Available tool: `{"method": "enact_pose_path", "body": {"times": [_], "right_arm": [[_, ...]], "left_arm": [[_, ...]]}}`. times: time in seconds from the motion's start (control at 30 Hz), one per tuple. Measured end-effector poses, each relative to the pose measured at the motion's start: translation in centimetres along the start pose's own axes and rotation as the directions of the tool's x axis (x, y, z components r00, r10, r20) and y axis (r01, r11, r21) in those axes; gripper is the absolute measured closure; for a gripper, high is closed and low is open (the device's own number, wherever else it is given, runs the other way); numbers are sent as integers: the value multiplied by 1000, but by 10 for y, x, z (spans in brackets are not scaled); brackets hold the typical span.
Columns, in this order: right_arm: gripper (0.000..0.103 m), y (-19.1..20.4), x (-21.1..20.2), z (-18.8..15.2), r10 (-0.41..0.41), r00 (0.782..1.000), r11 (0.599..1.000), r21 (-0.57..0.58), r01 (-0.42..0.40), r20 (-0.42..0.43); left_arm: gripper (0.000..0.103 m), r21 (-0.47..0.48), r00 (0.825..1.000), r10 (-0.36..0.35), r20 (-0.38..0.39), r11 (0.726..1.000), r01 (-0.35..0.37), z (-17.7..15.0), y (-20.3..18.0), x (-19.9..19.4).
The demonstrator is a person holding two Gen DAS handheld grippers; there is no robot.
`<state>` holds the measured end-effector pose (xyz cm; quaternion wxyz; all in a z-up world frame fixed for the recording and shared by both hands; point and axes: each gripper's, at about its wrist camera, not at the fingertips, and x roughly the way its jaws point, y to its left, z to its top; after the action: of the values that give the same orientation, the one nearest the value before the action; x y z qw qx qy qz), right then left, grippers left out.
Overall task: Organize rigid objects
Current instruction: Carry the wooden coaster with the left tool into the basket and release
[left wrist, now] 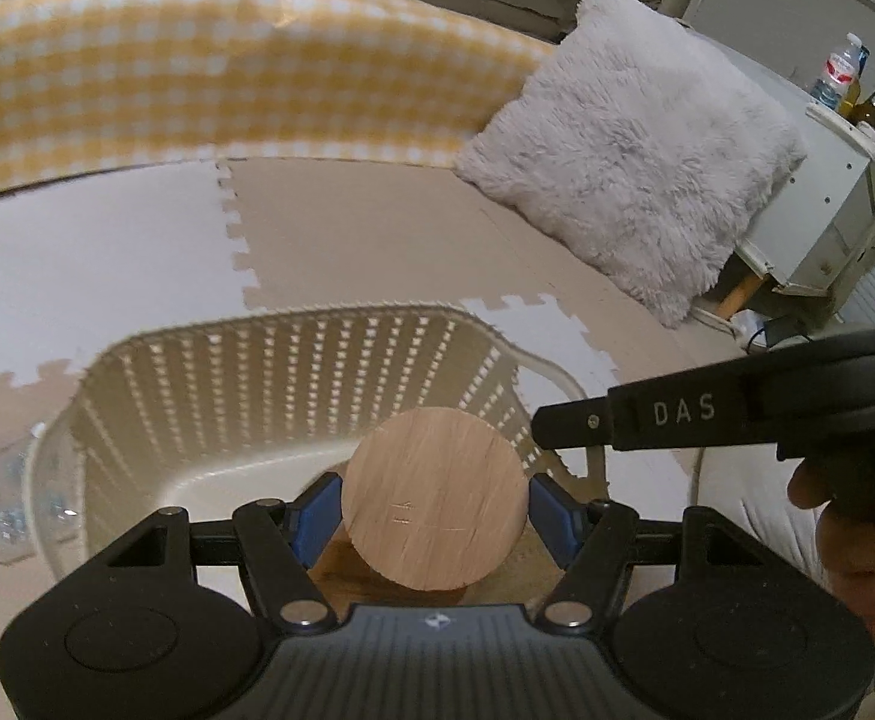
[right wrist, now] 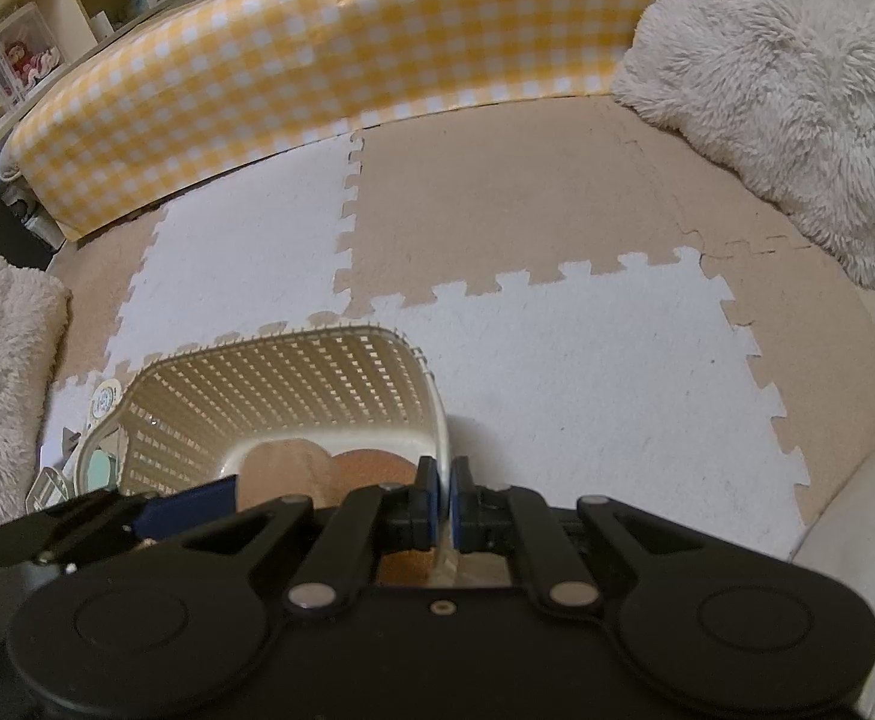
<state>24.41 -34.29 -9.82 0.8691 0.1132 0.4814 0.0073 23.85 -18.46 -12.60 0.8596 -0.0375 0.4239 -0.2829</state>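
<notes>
Over the open basket [left wrist: 293, 372], a round wooden disc [left wrist: 434, 501] sits clamped between the blue pads [left wrist: 317, 519] of the left gripper [left wrist: 434, 510], flat face toward the camera. Below it, inside the basket, another brown disc [right wrist: 371, 462] lies on the bottom. At the basket's right rim, the right gripper [right wrist: 444, 489] is pinched closed on the wall. Beyond the basket lie puzzle floor mats [right wrist: 587, 360], a yellow checked cushion [right wrist: 329, 60] and a fluffy pillow [left wrist: 629, 150].

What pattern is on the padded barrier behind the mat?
Yellow-and-white gingham check on the padded barrier, clearest in the right wrist view.
</notes>
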Motion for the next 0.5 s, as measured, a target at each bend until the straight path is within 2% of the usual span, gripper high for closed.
{"method": "enact_pose_path", "body": {"times": [0.5], "right_arm": [[98, 1, -1, 0, 0, 1000, 1000, 0, 0, -4]], "left_arm": [[33, -23, 998, -41, -57, 999, 39, -4, -6, 10]]}}
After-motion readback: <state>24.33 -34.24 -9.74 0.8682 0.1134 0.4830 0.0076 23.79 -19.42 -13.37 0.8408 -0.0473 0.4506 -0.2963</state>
